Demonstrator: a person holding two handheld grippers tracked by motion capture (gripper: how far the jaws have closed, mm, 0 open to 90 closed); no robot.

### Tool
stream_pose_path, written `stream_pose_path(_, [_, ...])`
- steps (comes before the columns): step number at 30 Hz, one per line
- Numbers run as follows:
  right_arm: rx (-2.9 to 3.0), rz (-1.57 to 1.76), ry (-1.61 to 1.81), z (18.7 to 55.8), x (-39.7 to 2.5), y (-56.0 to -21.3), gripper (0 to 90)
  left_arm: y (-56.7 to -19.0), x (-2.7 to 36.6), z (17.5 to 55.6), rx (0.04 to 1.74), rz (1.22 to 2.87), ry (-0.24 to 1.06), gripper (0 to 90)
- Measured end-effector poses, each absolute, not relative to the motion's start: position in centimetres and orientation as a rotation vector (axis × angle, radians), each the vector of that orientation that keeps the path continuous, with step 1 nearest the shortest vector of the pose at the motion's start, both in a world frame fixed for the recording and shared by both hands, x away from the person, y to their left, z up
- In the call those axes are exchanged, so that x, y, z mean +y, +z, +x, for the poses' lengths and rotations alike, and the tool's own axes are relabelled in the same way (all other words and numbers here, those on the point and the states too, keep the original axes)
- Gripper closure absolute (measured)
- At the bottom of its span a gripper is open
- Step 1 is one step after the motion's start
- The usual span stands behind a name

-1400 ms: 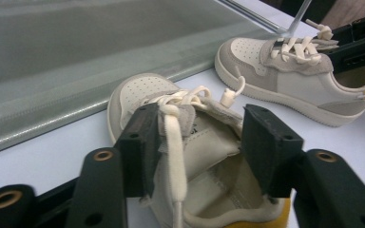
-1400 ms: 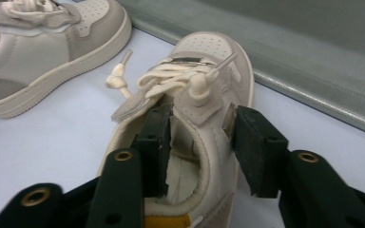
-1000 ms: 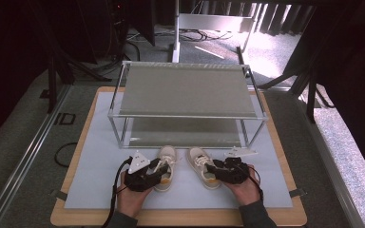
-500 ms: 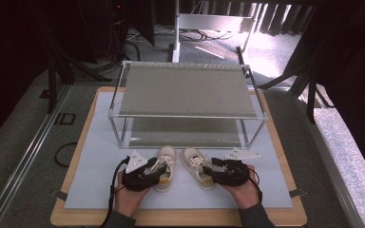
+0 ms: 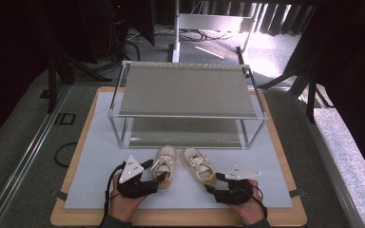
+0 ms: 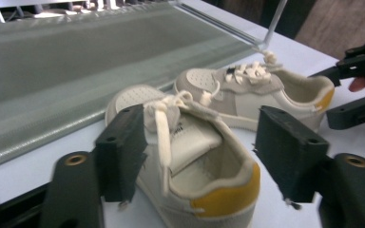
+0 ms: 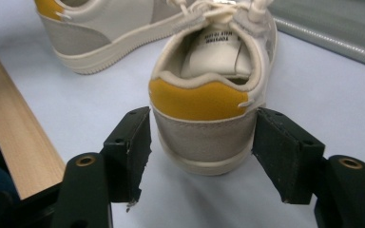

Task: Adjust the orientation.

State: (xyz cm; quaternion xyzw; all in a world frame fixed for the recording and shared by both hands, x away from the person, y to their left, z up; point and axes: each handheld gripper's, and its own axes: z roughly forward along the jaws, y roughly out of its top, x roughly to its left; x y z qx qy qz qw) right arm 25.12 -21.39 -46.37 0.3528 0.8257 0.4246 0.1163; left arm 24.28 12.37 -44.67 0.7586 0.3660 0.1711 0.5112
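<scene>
Left gripper (image 6: 199, 156) released, jaws either side of left shoe (image 6: 190, 161), right gripper (image 7: 202, 152) released, jaws flanking right shoe's (image 7: 214, 90) heel, rack (image 5: 185, 90) beyond both

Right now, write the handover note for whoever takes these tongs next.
Left tongs: open, jaws either side of the left shoe's heel, not yet closed on it.
Right tongs: open, jaws flanking the right shoe's heel, which sits between them; I cannot tell if the pads touch it.
Both shoes stand side by side on the white mat, toes toward the two-level rack.
Done: both tongs lined up at the heels.
Left: close on each heel and lift; the rack's shelves look like the likely destination.
</scene>
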Motion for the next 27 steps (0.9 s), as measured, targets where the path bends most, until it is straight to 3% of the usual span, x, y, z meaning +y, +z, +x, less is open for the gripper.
stream_pose_path(11, [2.413, 1.019, 1.234, 24.9, -21.0, -46.6, 38.4, -46.6, 12.2, 23.7, 0.883, 1.897, 0.387, 16.4])
stream_pose_path(27, [2.421, 0.989, 1.268, 24.7, -19.6, -46.8, 42.5, -47.8, 11.1, 24.9, 0.942, 1.973, 0.385, 12.9])
